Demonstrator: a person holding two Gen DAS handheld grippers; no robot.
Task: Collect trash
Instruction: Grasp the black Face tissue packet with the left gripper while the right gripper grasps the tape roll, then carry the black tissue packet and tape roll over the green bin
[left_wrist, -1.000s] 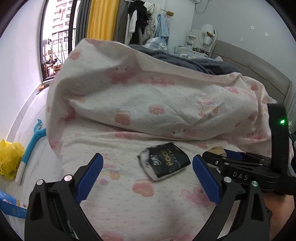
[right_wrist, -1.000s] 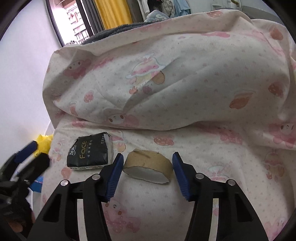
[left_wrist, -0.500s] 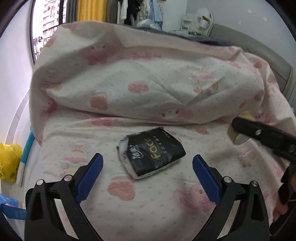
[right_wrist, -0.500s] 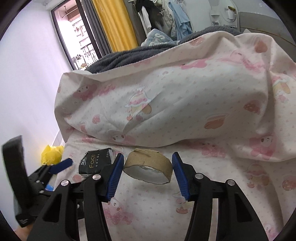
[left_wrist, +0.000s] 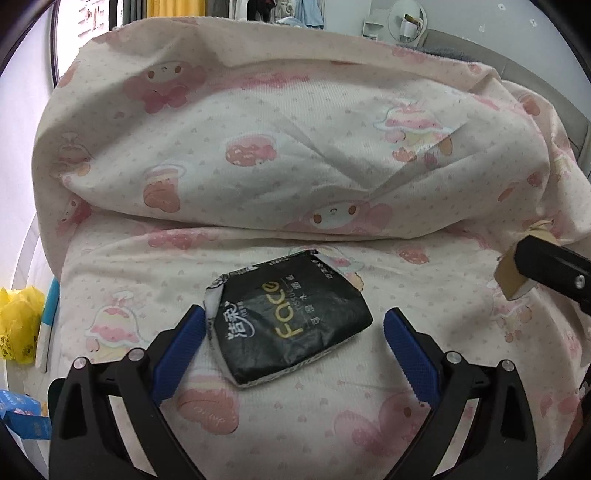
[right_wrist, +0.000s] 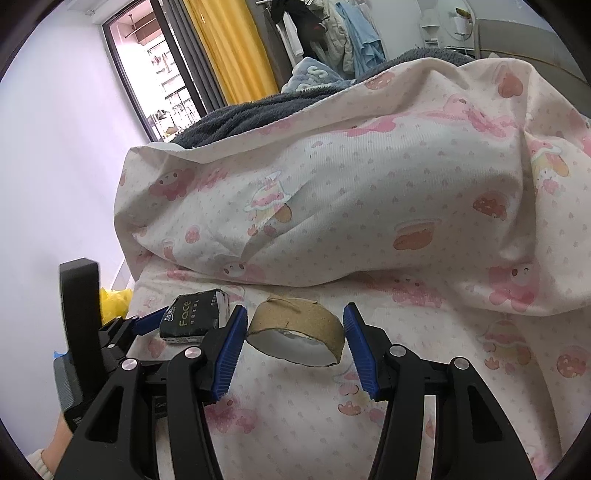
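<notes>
My left gripper (left_wrist: 291, 339) has its jaws wide apart around the black tissue pack (left_wrist: 286, 321), low in the middle of the frame, on the bed (left_wrist: 369, 424). I should squeeze slowly. My right gripper (right_wrist: 291, 341) pinches the cardboard roll (right_wrist: 295, 334).

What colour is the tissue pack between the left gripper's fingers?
Black, with white and gold lettering; the tissue pack shows best in the left wrist view.
</notes>
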